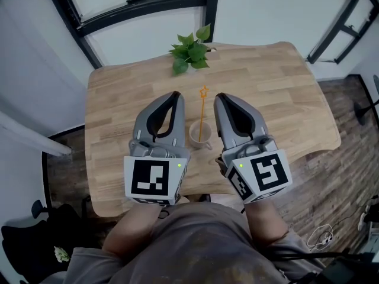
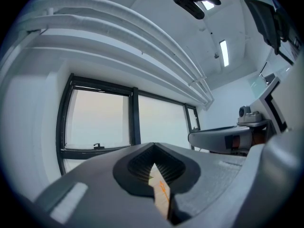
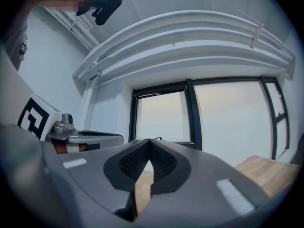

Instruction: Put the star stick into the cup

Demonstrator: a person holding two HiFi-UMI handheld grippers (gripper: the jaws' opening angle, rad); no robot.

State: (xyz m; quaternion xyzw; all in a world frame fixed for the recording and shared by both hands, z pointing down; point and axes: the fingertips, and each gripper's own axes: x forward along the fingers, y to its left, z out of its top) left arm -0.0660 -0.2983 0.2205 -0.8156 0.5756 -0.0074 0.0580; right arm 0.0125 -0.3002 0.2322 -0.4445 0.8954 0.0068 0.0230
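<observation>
Left tool (image 1: 176,94) is up off the surface, jaws pinched together at the tips, nothing caught between the ribbed pads, only a thin slit lower down showing a sliver of pale wood. Right tool (image 1: 218,96) is the mirror of it: tips closed on each other, empty, held level with its partner, and each one's own view points out at the windows rather than down. Between the two of them, and just beside both, sits the cup (image 1: 200,134), a small beige one standing upright on the surface (image 1: 278,93). And there it is: the star stick (image 1: 202,114) is in the cup, lower end inside, the thin orange shaft leaning up and away from the person, the little star on top landing right in the gap between the two tool tips in the head view. Neither tool touches stick or cup. Farther out, a small leafy plant (image 1: 190,52) stands at the far edge of the surface, well apart from the cup.
</observation>
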